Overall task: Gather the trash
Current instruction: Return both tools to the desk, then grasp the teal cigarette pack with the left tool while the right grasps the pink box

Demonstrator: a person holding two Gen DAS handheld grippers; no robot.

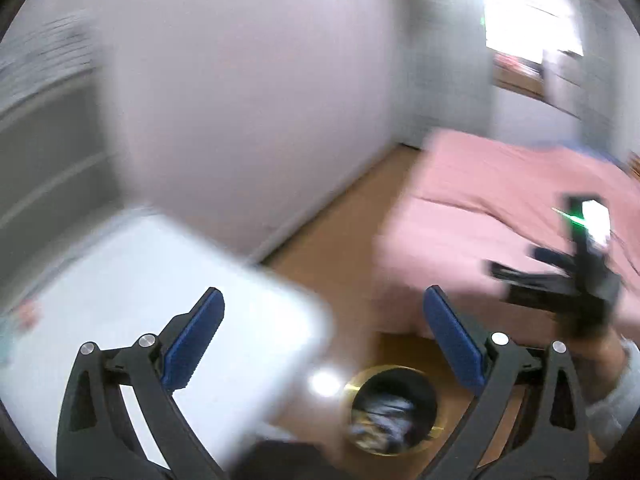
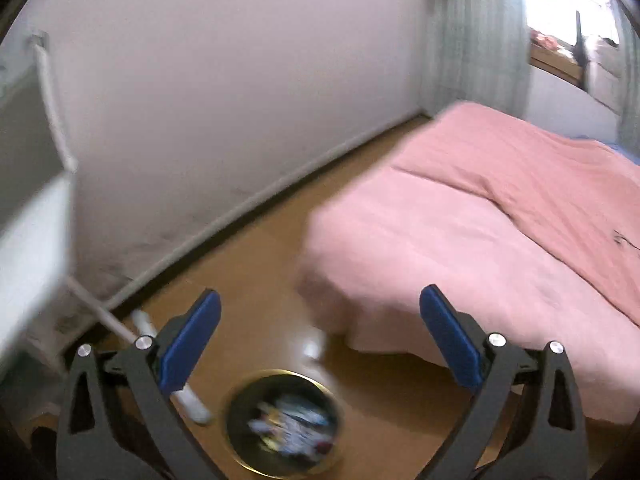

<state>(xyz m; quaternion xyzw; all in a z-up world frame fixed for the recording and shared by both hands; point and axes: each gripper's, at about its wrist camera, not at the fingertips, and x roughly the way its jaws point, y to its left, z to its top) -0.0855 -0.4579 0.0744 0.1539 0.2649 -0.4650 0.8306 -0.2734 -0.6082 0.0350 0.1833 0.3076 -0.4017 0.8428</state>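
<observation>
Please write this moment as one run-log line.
left gripper: open, empty | right gripper: open, empty | trash bin: on floor, holds trash | bed: beside bin

Walls: plain white wall (image 2: 224, 92) with a pale baseboard (image 2: 240, 208) along its foot.
Floor: glossy brown floor (image 2: 256, 280), a bright glare spot on it in both views.
Bed: low bed under a pink cover (image 2: 500, 216), its foot end near the middle of the room.
Table: white table (image 1: 132, 300) at left, blurred, with white legs (image 2: 100, 312) down to the floor.
Window: bright window (image 2: 560, 8) at far right above a wooden sill (image 2: 556, 64).
Curtain: pale greenish curtain (image 2: 472, 40) beside the window.
Light: daylight, overexposed at the window.
</observation>
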